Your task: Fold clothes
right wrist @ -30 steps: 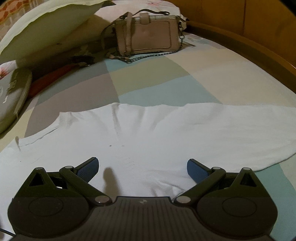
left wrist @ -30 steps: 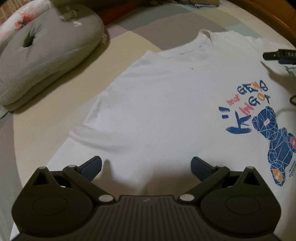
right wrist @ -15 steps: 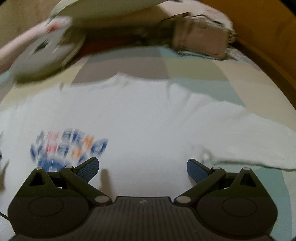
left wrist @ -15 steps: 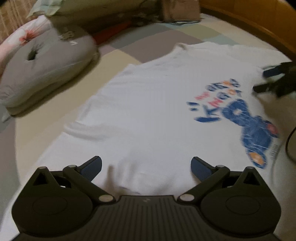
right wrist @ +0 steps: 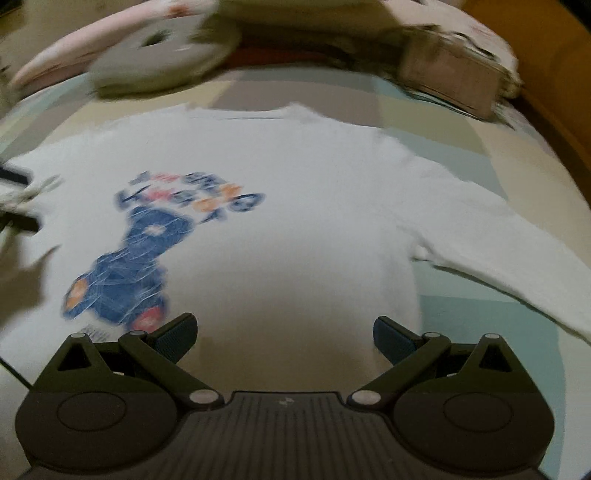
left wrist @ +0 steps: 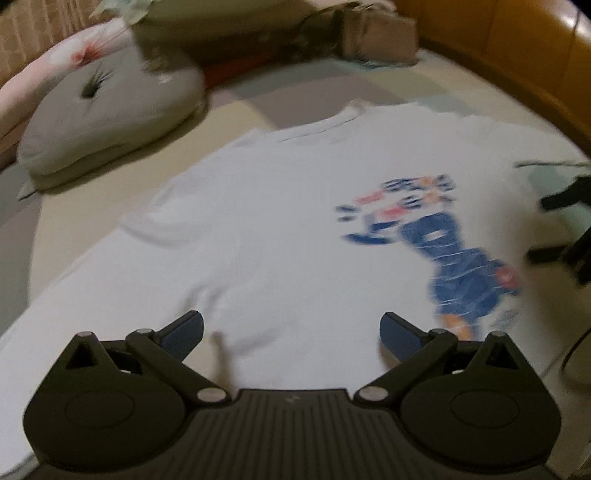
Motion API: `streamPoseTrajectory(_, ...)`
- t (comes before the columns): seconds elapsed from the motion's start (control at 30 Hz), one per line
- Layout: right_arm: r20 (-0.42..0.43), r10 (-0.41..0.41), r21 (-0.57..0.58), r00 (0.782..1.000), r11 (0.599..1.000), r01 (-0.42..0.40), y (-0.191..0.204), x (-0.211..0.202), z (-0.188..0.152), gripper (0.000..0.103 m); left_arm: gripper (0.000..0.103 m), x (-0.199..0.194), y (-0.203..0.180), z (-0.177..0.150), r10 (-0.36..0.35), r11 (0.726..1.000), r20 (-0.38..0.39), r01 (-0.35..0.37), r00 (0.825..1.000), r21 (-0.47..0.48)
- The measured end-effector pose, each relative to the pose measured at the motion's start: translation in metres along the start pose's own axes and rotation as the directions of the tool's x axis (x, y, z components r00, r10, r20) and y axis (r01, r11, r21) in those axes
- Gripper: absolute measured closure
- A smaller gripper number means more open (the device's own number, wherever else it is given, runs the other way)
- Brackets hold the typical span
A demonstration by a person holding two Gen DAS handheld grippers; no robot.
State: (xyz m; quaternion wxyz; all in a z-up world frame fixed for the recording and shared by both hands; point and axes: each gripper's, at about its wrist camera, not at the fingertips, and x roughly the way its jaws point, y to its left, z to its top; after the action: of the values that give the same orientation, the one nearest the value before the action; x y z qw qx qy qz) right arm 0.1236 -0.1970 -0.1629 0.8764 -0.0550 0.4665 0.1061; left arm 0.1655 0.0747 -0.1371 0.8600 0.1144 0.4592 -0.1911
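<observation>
A white long-sleeved T-shirt with a blue bear print lies spread flat, front up, on a bed. My left gripper hovers open over the shirt's lower left part, nothing between its fingers. My right gripper is open over the shirt's lower middle, just right of the print, and holds nothing. One sleeve stretches out to the right. The right gripper's dark fingers show at the right edge of the left wrist view. Both views are motion-blurred.
A grey cushion lies at the head of the bed, beside a floral pillow. A beige handbag sits at the back right. A wooden bed frame curves along the right side. The bedsheet has pastel blocks.
Both grippers have pulled back toward the shirt's hem and swung inward, so more of the shirt and the bear print now show. Both stay open.
</observation>
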Motion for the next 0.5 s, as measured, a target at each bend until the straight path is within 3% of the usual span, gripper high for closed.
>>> streamPoseTrajectory(0.1,-0.035,0.033,-0.050,0.999,0.998,-0.035,0.002,0.003,-0.013,0.000,0.002,0.004,-0.022,-0.011,-0.014,1.000,-0.037,0.015,0.999,0.010)
streamPoseTrajectory(0.2,-0.067,0.047,-0.062,0.997,0.997,-0.051,-0.008,-0.002,-0.027,0.000,0.002,0.012,-0.031,-0.028,0.040,0.999,-0.141,-0.045,0.989,-0.030)
streamPoseTrajectory(0.23,-0.076,0.050,-0.063,0.996,0.996,-0.055,-0.011,-0.004,-0.031,0.000,0.002,0.007,-0.028,-0.035,0.046,0.997,-0.143,-0.055,0.989,-0.059)
streamPoseTrajectory(0.37,-0.088,0.062,-0.043,0.994,0.997,-0.066,-0.021,-0.021,-0.033,0.000,0.002,-0.015,-0.025,-0.033,0.108,0.985,-0.083,-0.118,0.991,-0.125)
streamPoseTrajectory(0.5,-0.046,0.083,-0.042,0.995,0.995,-0.085,-0.019,-0.020,-0.026,0.000,0.002,-0.012,-0.020,-0.016,0.127,0.979,-0.004,-0.126,0.992,-0.161)
